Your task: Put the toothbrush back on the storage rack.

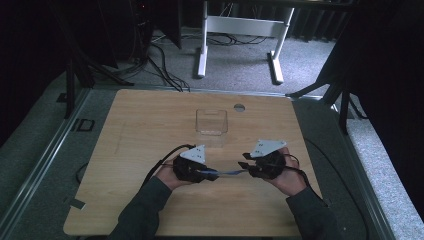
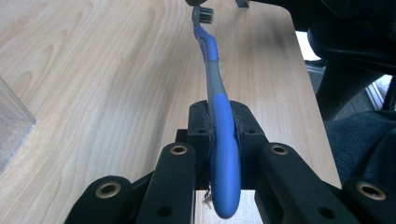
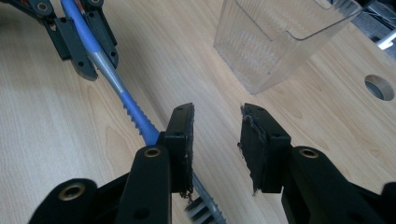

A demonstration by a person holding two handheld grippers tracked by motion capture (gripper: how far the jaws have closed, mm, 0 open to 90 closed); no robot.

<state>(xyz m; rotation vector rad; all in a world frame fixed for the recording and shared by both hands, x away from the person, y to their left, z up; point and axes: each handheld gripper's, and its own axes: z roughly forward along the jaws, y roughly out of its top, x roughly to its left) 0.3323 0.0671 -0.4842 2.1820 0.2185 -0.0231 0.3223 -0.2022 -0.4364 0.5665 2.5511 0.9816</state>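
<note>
A blue and grey toothbrush (image 1: 227, 173) hangs level just above the wooden table (image 1: 140, 125), between my two grippers. My left gripper (image 1: 212, 175) is shut on its thick blue handle (image 2: 223, 154), and the neck and dark bristle head (image 2: 203, 14) point away toward the right gripper. My right gripper (image 3: 217, 135) is open, with a bare gap between its pads. The toothbrush neck (image 3: 135, 114) runs under its left jaw, and the bristles (image 3: 201, 211) show below that jaw. In the right gripper view the left gripper (image 3: 93, 53) is at the upper left.
A clear ribbed plastic container (image 1: 211, 121) stands upright on the table just beyond the grippers, close to the right gripper (image 3: 275, 37). A round hole (image 1: 239, 107) sits near the table's far edge. Cables and a white desk frame (image 1: 240, 35) are on the floor behind.
</note>
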